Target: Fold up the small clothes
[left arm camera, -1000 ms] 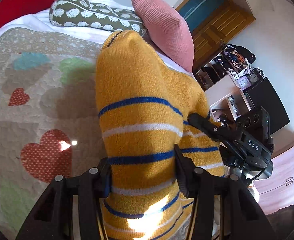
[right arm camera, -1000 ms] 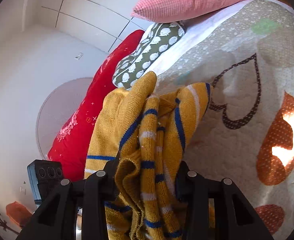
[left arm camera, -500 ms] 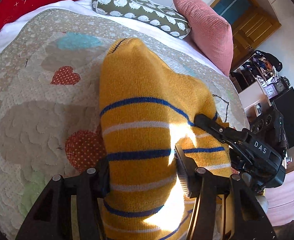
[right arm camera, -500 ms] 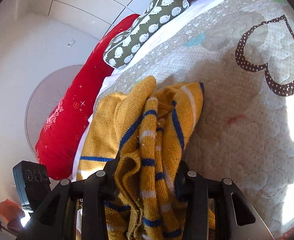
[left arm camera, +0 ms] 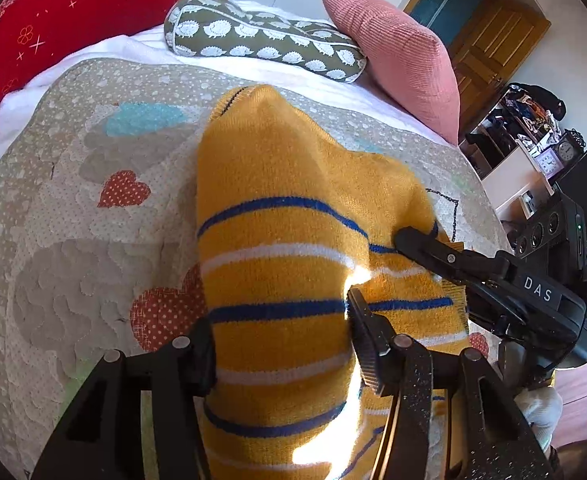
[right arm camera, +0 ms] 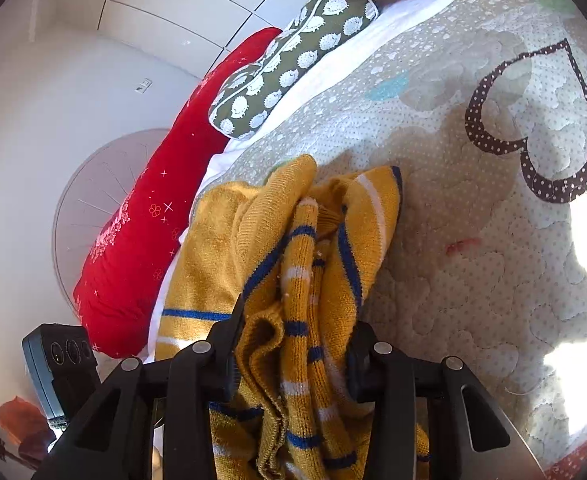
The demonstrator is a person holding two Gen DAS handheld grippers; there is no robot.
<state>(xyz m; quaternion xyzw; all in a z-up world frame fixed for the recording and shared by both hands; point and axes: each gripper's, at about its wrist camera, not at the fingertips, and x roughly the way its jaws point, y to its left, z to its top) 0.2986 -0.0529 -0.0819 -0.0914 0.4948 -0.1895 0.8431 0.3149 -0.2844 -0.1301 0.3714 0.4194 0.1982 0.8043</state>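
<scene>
Left wrist view: left gripper (left arm camera: 279, 350) clenched on the yellow striped sweater (left arm camera: 293, 216), jaws pressing a thick band of knit from both sides. The sweater drapes forward from the jaws over the quilt (left arm camera: 73, 240) on the bed; its far end with the dark-edged cuff or hem reaches toward the hedgehog-print bolster (left arm camera: 265, 36). Right gripper (left arm camera: 493, 280) enters from the right, its tip on the sweater's right edge. Red cushion (left arm camera: 53, 20) and pink pillow (left arm camera: 393, 56) sit at the head of the bed, well apart from the garment.

Right wrist view: right gripper (right arm camera: 293, 354) clenched on a bunched, multi-layer wad of the same sweater (right arm camera: 293, 240). Fabric hangs in loose vertical pleats, with no clean crease. The far end touches or nearly touches the quilt (right arm camera: 473, 280); can't tell which.

Progress, judged: early. The garment is held at two points and not yet laid flat; no finished fold is visible. Remaining: spread it on the quilt, square the edges, fold sleeves and body.

Hidden or unclear: both sleeves and the neckline can't be sorted out in the bunch. The lower part of the sweater is cut off behind the jaws in both views. Sun glare blows out part of the knit near the left jaws and the quilt at the right edge of the right view. No other small clothes in view.
</scene>
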